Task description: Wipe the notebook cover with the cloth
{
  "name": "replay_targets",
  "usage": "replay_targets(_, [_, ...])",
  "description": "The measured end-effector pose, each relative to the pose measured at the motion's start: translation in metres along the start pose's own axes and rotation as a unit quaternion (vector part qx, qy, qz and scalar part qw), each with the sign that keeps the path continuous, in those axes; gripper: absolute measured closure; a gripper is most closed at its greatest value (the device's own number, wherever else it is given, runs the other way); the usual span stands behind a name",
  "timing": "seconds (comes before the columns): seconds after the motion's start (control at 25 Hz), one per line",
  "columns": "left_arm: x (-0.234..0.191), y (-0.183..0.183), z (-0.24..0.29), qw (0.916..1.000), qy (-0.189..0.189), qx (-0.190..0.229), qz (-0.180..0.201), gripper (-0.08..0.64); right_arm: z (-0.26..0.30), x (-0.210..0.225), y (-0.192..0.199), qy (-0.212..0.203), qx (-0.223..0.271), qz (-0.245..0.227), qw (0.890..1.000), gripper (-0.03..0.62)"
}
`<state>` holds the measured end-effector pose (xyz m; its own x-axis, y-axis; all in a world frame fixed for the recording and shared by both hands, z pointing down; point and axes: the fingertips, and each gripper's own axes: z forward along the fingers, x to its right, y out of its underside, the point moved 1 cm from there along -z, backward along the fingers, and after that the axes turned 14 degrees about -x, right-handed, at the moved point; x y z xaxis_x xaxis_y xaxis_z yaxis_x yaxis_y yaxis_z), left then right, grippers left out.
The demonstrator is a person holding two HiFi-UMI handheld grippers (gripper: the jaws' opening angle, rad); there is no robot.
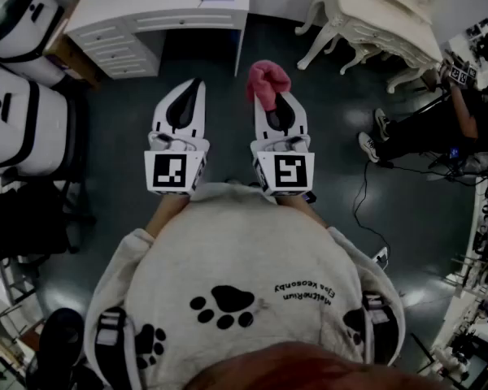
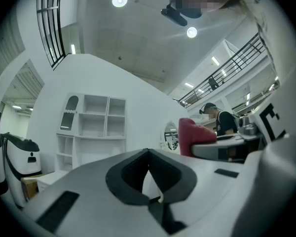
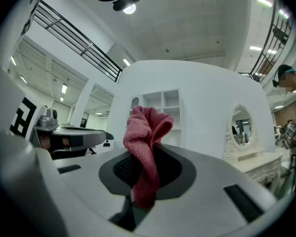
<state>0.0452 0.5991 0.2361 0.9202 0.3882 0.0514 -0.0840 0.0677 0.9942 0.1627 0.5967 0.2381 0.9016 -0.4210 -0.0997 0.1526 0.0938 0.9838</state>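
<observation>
Two claws are held side by side in front of the person's chest, pointing away over the dark floor (image 1: 342, 210). The left claw (image 1: 193, 89) has its jaws pressed together at the tips, and its own view shows nothing pinched between them (image 2: 149, 152). The right claw (image 1: 279, 104) pinches the pink cloth (image 1: 267, 84). In the right gripper view the cloth (image 3: 145, 132) stands up out of the closed jaws (image 3: 148, 154) in a bunched fold, with a tail of it hanging down over the dark inner pads towards the camera. From the head view the cloth sticks out past the far end of that claw and leans a little to the left. The two claws are near each other but apart. Each carries its marker cube, left (image 1: 176, 171) and right (image 1: 283, 171), at the near end, just above the person's pale sweatshirt (image 1: 228, 250) printed with black paw marks.

Far beyond the claws stands a white surface with drawers (image 1: 159, 19), and far right of it an ornate white dressing table (image 1: 374, 23) on curved legs. Another person (image 1: 439, 128) sits on the right. White and black machines (image 1: 24, 120) stand along the left edge. A white shelf unit (image 2: 93, 117) shows in the left gripper view.
</observation>
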Motion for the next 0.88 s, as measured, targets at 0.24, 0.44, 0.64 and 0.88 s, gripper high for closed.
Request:
replay_targets(0.24, [0.008, -0.005, 0.017, 1.0, -0.008, 0.003, -0.001, 0.548, 0.007, 0.019, 0.0, -0.004, 0.002, 0.0, 1.0, 0.532])
replay_targets(0.44, [0.016, -0.007, 0.029, 0.9998, -0.019, 0.005, -0.006, 0.548, 0.013, 0.034, 0.0, -0.017, 0.006, 0.005, 1.0, 0.532])
replay_targets(0.64, [0.015, -0.002, 0.036, 0.9997, -0.025, 0.0, -0.003, 0.548, 0.021, 0.038, 0.003, -0.03, -0.001, 0.017, 0.999, 0.529])
replay_targets(0.88, [0.0, 0.001, 0.057, 0.9995, -0.03, 0.001, -0.005, 0.548, 0.042, 0.045, 0.01, -0.035, 0.003, 0.02, 0.999, 0.529])
